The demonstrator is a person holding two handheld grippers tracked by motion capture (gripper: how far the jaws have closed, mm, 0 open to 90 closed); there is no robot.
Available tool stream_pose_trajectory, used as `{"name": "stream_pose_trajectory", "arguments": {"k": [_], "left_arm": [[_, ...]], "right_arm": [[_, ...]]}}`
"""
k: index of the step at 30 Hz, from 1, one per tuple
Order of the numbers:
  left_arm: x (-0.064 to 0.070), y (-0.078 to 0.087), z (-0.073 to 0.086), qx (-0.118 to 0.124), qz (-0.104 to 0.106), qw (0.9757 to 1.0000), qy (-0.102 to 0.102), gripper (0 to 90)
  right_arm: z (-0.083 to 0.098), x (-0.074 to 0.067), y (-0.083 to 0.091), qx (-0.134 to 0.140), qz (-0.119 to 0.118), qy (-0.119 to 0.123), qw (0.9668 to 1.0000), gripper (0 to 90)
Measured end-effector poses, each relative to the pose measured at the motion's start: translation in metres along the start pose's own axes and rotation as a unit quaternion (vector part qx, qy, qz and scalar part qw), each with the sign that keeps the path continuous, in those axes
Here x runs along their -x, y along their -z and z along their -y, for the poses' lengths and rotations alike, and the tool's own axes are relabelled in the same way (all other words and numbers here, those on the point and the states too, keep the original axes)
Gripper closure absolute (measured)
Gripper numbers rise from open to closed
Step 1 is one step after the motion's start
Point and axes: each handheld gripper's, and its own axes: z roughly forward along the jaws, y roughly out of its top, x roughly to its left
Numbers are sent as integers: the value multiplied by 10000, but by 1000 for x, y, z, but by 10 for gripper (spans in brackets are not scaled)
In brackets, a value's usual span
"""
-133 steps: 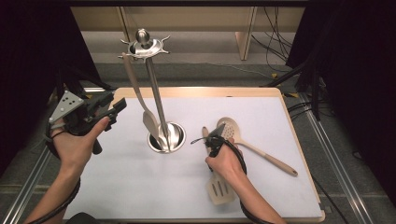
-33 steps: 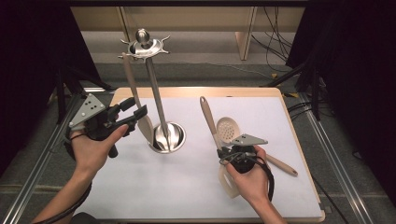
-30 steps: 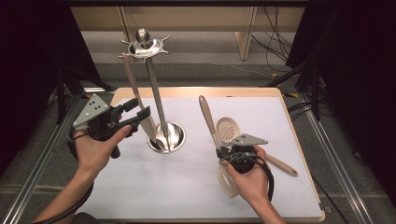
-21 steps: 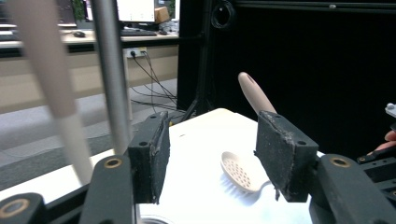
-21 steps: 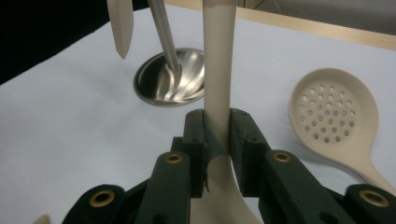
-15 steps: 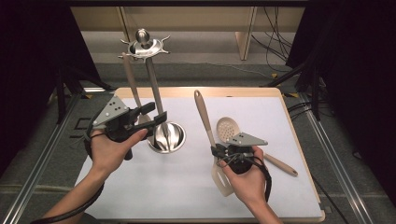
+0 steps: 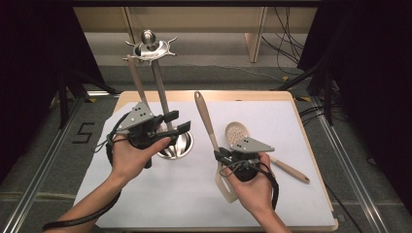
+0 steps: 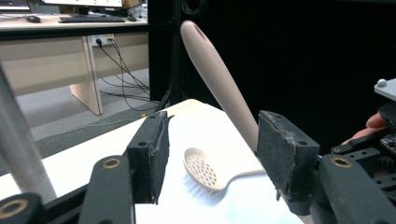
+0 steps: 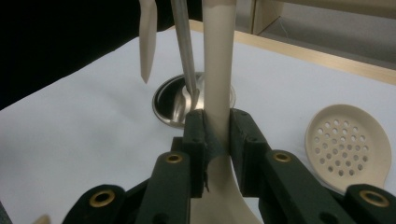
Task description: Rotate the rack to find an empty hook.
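Beige, smooth plastic spatula (image 7: 210, 127) stands tilted over the table (image 7: 291, 121), pinched by my right fingers (image 9: 216, 135); my left fingers (image 8: 208, 163), spread, have drifted rightward beside the steel rack (image 7: 160, 92), seemingly empty.

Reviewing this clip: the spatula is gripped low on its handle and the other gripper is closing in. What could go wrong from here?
1. The right gripper clamps the spatula near its blade, so the long handle could pivot or slip.
2. The left gripper is open, with the handle behind one of its fingers, not between them; closing now may knock it.
3. The left hand is next to the metal stand, where another utensil hangs, and may bump them.
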Motion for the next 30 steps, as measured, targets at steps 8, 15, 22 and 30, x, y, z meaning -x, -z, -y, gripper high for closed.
{"name": "stream_pose_trajectory", "arguments": {"k": [8, 15, 22, 30], "left_arm": [[4, -8, 0, -70, 101, 9999, -16, 437], [8, -17, 0, -106, 213, 9997, 93, 437], [13, -25, 0, -111, 323, 9992, 202, 449], [14, -27, -1, -84, 367, 9993, 86, 563]], "right_arm": [[-3, -6, 0, 27, -5, 48, 10000, 782], [-5, -8, -1, 119, -14, 222, 9997, 782], [-6, -14, -1, 137, -44, 187, 9997, 782], [-6, -16, 1, 209, -54, 351, 9992, 781]]}}
